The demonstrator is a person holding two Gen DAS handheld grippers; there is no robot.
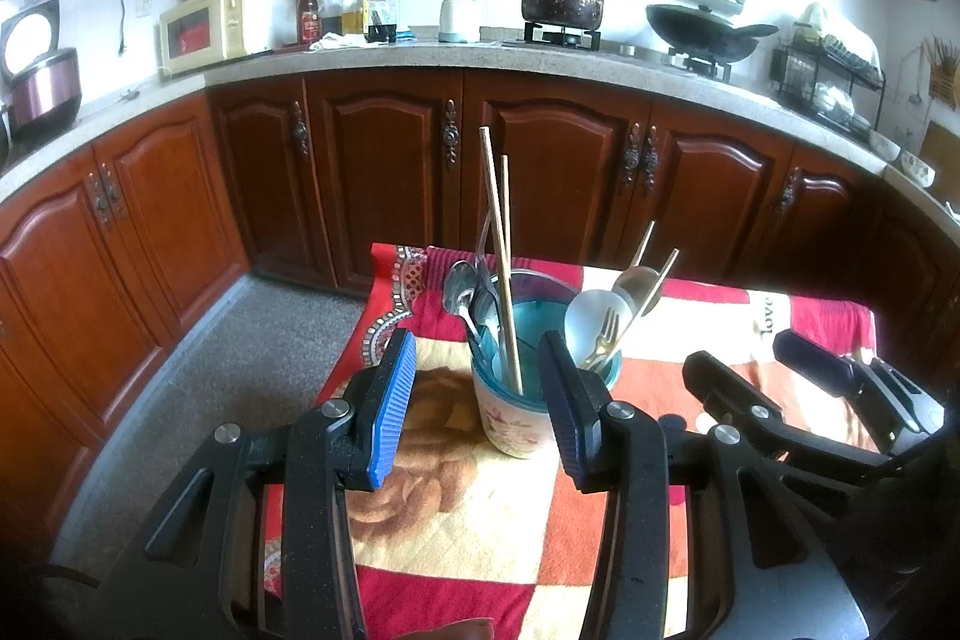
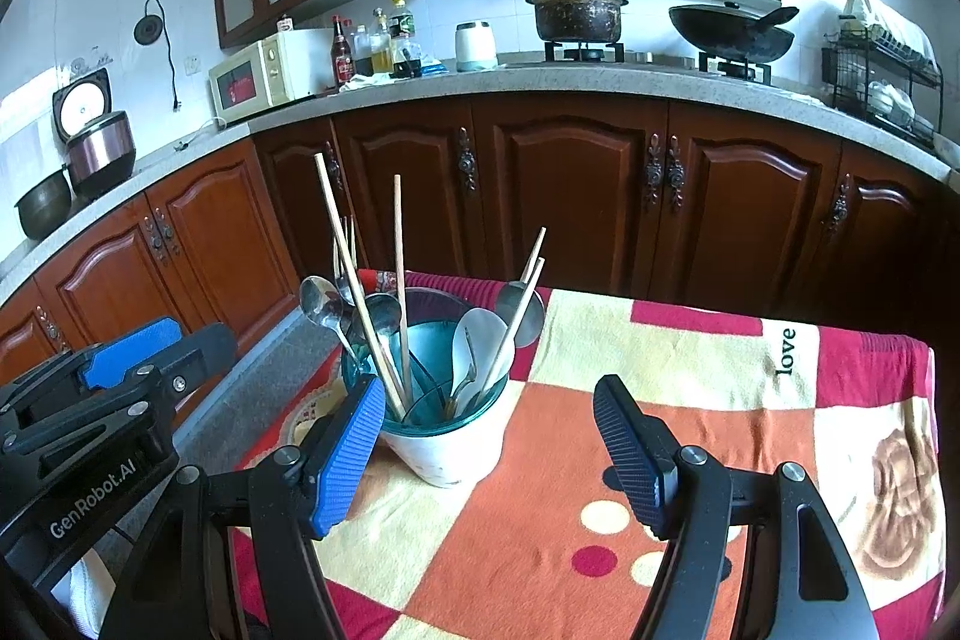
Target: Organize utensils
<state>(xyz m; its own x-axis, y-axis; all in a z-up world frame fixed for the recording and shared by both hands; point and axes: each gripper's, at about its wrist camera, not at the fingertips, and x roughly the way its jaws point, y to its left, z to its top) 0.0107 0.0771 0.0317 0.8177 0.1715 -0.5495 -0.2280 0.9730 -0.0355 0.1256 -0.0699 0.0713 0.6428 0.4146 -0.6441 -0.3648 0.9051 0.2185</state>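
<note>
A white floral utensil holder with a teal insert (image 1: 516, 418) (image 2: 447, 445) stands on a table under a patterned cloth. It holds wooden chopsticks (image 1: 497, 256) (image 2: 354, 274), metal spoons (image 1: 459, 286) (image 2: 321, 304), a white spoon (image 1: 591, 319) (image 2: 474, 340) and a gold fork (image 1: 603, 334). My left gripper (image 1: 480, 400) is open and empty, its fingers on either side of the holder, just in front of it. My right gripper (image 2: 489, 436) is open and empty, the holder near its left finger. The right gripper also shows in the left wrist view (image 1: 774, 364), the left gripper in the right wrist view (image 2: 156, 346).
The cloth-covered table (image 2: 690, 376) stretches right of the holder. Behind it stand wooden kitchen cabinets (image 1: 390, 160) under a stone counter with a microwave (image 1: 222, 25), bottles (image 1: 351, 7), a pot (image 1: 564, 1), a wok (image 1: 708, 31) and a dish rack (image 1: 828, 76). Grey floor (image 1: 240, 358) lies to the left.
</note>
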